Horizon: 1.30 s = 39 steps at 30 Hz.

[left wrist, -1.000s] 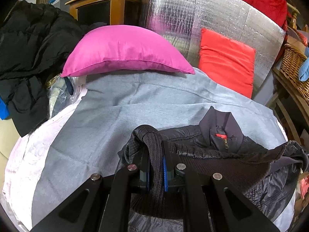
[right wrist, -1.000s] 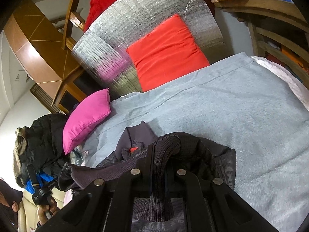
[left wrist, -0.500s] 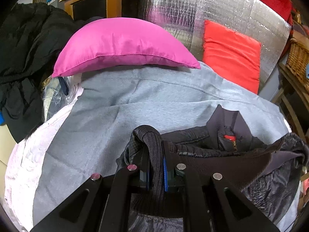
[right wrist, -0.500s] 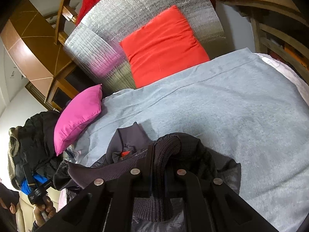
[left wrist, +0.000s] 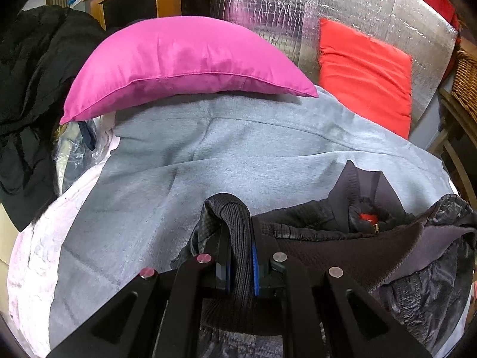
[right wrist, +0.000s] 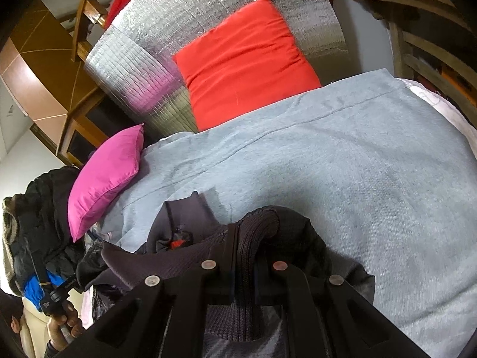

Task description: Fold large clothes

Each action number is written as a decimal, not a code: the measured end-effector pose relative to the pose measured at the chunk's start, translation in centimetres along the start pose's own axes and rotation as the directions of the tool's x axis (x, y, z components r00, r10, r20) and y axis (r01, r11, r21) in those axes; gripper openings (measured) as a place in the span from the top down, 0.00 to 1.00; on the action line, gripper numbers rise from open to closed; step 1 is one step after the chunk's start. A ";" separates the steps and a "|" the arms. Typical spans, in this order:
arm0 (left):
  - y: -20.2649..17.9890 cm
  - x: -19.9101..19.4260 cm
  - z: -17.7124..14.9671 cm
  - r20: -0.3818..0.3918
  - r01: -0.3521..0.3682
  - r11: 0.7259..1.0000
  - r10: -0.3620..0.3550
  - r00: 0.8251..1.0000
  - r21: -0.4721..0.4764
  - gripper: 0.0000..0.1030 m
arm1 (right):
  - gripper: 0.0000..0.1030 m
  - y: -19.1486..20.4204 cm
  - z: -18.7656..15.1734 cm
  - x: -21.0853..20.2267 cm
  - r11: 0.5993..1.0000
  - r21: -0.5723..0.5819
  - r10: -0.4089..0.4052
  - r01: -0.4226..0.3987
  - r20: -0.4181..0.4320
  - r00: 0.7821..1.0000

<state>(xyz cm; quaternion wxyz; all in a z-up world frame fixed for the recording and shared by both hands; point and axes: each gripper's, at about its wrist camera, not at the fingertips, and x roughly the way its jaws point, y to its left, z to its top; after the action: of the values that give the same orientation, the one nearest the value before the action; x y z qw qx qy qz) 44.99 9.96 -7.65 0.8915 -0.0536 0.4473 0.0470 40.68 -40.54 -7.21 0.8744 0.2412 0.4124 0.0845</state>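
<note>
A dark quilted jacket with a ribbed knit hem, a stand-up collar and a small red tab hangs low over the grey blanket. My left gripper is shut on one bunched end of the ribbed hem, at the jacket's left side. My right gripper is shut on the other end of the hem. Between them the jacket sags, collar toward the pillows. The person's other hand holding the left tool shows at the lower left of the right wrist view.
A pink pillow and a red cushion lean against a silver foil panel at the far end. A black coat pile sits left, a wicker basket on wooden shelving right. A pale pink sheet edges the blanket.
Both grippers carried the jacket forward and lower toward the pillows. The pillows and foil panel loom larger, and the collar now lies closer to the blanket.
</note>
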 end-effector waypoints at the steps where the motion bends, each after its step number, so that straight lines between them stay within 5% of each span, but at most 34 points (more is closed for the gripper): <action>1: 0.1 0.2 0.1 -0.006 0.002 1.000 -0.002 1.000 -0.003 0.89 | 0.93 0.1 0.2 0.3 1.000 -0.002 -0.002 0.002 -0.003 1.000; 39: -1.2 7.9 2.5 -0.114 -0.026 0.999 0.030 0.993 0.031 0.88 | 0.93 -1.8 2.3 8.3 0.993 0.020 -0.113 0.116 -0.110 0.987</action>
<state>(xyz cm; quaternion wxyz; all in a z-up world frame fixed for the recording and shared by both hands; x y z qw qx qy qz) 51.84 9.44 -12.46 0.8643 -0.0368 0.4992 0.0496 47.73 -40.10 -12.48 0.8507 0.2237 0.4738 0.0417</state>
